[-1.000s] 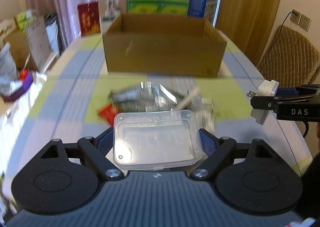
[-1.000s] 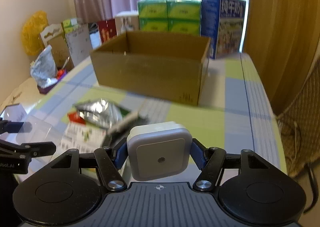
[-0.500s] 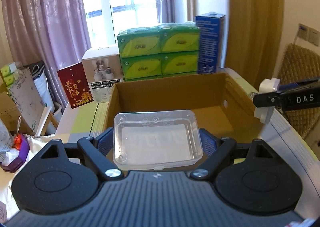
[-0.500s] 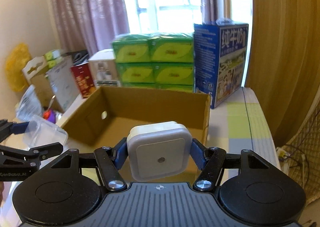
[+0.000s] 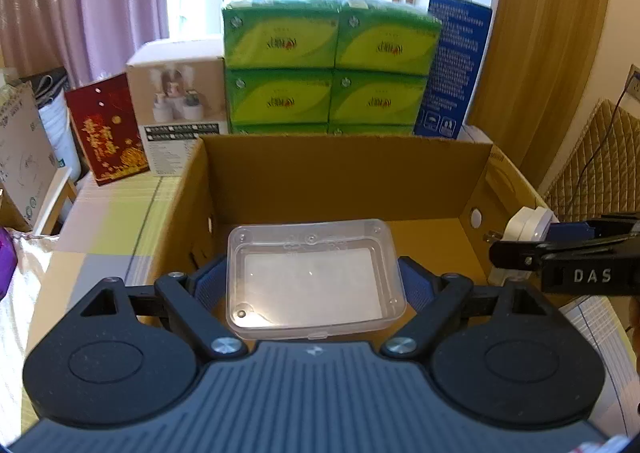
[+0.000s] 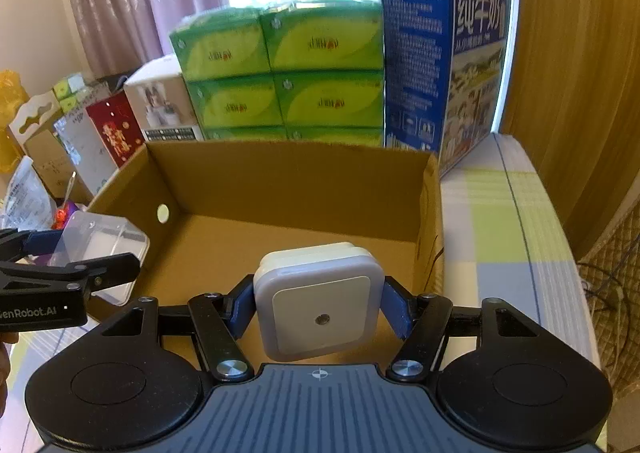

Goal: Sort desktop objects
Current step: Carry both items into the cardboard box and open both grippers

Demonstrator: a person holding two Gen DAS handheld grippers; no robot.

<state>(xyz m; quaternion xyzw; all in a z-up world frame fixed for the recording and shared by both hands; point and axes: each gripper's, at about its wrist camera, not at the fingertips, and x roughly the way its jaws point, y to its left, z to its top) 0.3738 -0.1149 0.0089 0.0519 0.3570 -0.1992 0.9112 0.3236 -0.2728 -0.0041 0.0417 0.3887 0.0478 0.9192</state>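
Note:
My left gripper [image 5: 314, 285] is shut on a clear plastic box [image 5: 312, 277], held just above the near wall of an open cardboard box [image 5: 348, 181]. My right gripper [image 6: 318, 303] is shut on a white square plug-in night light [image 6: 320, 309], held over the same cardboard box [image 6: 288, 181], whose brown floor shows bare. In the left wrist view the right gripper [image 5: 520, 245] with the night light [image 5: 528, 223] hangs over the box's right wall. In the right wrist view the left gripper [image 6: 96, 257] with the clear box [image 6: 100, 241] sits at the box's left wall.
Stacked green tissue packs [image 5: 328, 65], a blue milk carton [image 6: 444, 65], a white product box [image 5: 180, 101] and a red packet [image 5: 106, 129] stand behind the cardboard box. A checked tablecloth [image 6: 504, 221] runs along the right. A quilted chair [image 5: 600, 169] is beyond it.
Both grippers moved forward from over the cluttered table to the cardboard box, whose inside now fills both views. Each still holds its object.

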